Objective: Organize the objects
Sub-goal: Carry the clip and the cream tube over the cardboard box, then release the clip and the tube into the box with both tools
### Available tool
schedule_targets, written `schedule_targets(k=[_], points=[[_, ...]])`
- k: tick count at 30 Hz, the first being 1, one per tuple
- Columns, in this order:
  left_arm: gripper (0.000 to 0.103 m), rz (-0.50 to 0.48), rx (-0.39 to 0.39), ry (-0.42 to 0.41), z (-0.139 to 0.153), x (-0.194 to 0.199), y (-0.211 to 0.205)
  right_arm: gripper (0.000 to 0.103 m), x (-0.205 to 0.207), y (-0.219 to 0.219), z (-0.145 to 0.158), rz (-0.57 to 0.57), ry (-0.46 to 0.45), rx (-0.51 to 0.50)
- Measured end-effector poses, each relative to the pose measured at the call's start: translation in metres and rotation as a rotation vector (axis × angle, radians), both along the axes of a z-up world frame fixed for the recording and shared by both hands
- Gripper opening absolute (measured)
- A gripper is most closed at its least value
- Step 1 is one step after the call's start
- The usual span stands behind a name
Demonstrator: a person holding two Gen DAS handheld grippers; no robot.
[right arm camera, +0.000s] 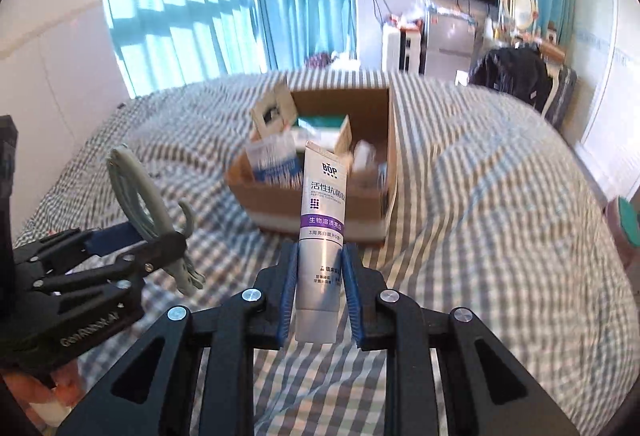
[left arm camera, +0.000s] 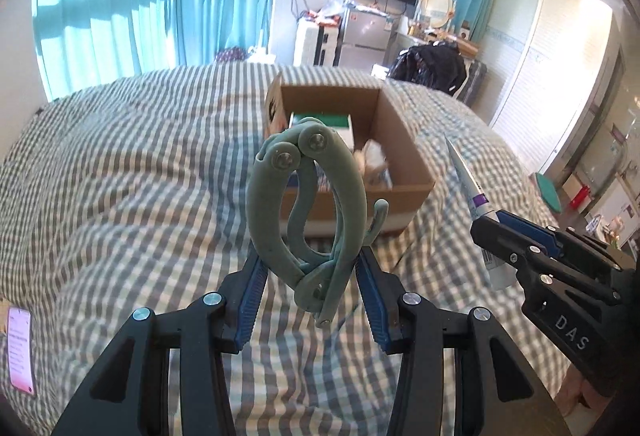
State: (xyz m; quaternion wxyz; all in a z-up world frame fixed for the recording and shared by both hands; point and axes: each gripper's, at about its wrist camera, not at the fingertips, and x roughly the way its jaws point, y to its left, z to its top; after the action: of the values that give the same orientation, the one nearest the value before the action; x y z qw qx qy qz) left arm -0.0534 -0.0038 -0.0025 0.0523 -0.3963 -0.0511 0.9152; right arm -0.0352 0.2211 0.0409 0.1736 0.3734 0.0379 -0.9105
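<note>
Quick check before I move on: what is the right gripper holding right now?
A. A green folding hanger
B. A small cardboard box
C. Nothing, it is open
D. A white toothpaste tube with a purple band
D: in the right wrist view the right gripper is closed on the toothpaste tube, while the green hanger sits in the left gripper.

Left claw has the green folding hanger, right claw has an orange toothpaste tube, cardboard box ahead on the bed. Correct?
Not quite. The tube in the right claw is white with a purple band, not orange; the right wrist view shows it. The left claw does hold the green folding hanger, and the cardboard box sits ahead on the bed.
</note>
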Motion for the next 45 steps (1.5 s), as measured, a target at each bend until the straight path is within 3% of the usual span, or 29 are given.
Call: schedule_targets(k=[8,14,20,26,32,35,37,39,41,45], points=[[0.046,-0.025,-0.012,0.063,0.034,-0.049,0.006,0.022,-0.032,-0.005,0.038,0.022,0.074,-0.012],[0.046,-0.066,0.013,0.041,0.032,-0.104,0.014,0.022,-0.087,-0.008,0.043,0.016,0.070,-0.024],[0.046,-0.140,0.055,-0.064,-0.005,-0.158,0.031,0.022,-0.150,-0.012,0.022,0.010,0.015,-0.034],[0.047,-0.176,0.060,-0.124,-0.038,-0.186,0.045,0.022,-0.206,-0.011,-0.012,-0.007,-0.044,-0.020],[0.048,-0.173,0.034,-0.108,-0.051,-0.195,0.055,0.023,-0.232,-0.010,-0.036,-0.016,-0.080,-0.064],[0.052,-0.174,0.026,-0.093,-0.051,-0.196,0.060,0.023,-0.226,-0.007,-0.042,-0.034,-0.039,-0.027],[0.056,-0.176,0.031,-0.081,-0.049,-0.193,0.060,0.029,-0.223,-0.007,-0.040,-0.042,-0.013,0.001],[0.061,-0.173,0.035,-0.071,-0.045,-0.187,0.058,0.045,-0.222,-0.005,-0.037,-0.056,-0.011,-0.015],[0.078,-0.173,0.037,-0.061,-0.039,-0.179,0.056,0.050,-0.218,-0.003,-0.030,-0.069,0.008,-0.025],[0.084,-0.157,0.033,-0.022,-0.018,-0.159,0.048,0.061,-0.204,0.003,-0.006,-0.095,0.044,-0.043]])
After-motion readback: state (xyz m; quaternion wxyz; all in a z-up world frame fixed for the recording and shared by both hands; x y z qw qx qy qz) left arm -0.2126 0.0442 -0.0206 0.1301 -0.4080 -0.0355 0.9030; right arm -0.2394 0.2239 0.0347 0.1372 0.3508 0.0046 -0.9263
